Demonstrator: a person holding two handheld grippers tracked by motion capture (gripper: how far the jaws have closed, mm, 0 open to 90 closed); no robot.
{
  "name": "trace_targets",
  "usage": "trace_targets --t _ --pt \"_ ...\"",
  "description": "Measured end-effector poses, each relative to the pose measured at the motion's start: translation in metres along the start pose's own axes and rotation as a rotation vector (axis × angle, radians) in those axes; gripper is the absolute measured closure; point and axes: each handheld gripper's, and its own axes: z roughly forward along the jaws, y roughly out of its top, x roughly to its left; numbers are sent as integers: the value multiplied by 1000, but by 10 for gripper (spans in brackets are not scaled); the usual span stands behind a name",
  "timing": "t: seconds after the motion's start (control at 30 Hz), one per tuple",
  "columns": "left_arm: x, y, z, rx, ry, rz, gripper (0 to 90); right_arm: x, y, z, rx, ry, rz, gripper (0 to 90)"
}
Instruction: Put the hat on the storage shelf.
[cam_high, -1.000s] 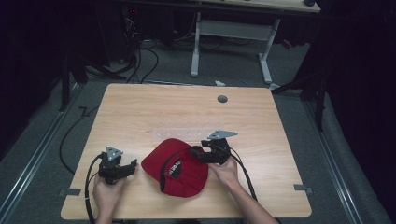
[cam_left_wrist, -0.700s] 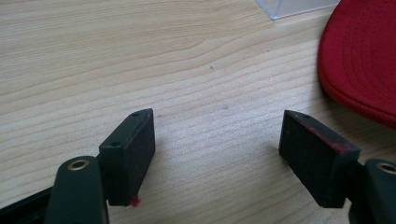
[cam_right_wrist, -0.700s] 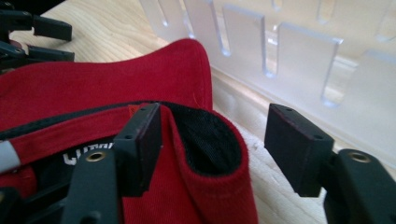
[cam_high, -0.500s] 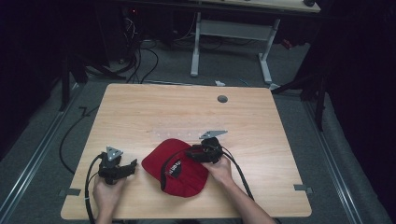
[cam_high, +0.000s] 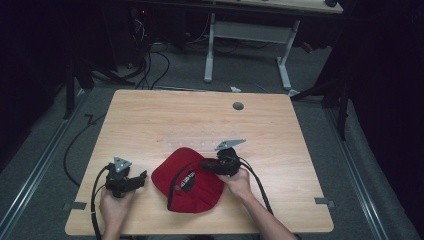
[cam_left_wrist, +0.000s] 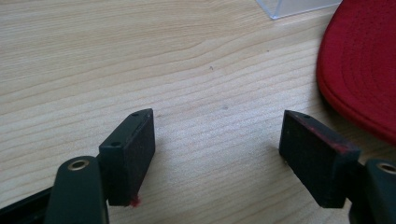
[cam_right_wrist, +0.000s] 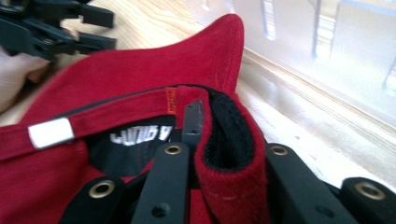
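Now your right gripper (cam_high: 212, 166) pinches the red cap (cam_high: 192, 180) by its rim; your left gripper (cam_high: 137, 180) rests wide open on the bare table (cam_high: 165, 120).

In the right gripper view the jaws clamp a folded bit of the cap's edge (cam_right_wrist: 224, 140). Since half a second ago, that hand has barely shifted; the left one has stayed put, just beside the cap. The cap lies near the wooden table's front edge, in a dark room with cables (cam_high: 150, 60) on the floor.

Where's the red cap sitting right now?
In the high view, the red cap lies near the table's front edge, between the left gripper and right gripper, which pinches its edge.
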Motion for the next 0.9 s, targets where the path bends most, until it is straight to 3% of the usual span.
trace_targets --t 0.33,0.6,0.9 --pt "0 0 0 2 -4 -2 270 6 4 -20 -8 -20 10 808" --pt "-1 -1 -4 0 -12 1 311 4 3 -39 -24 -53 31 809" --pt "-2 -2 -7 14 -30 -4 293 1 1 -61 -45 -81 58 810"
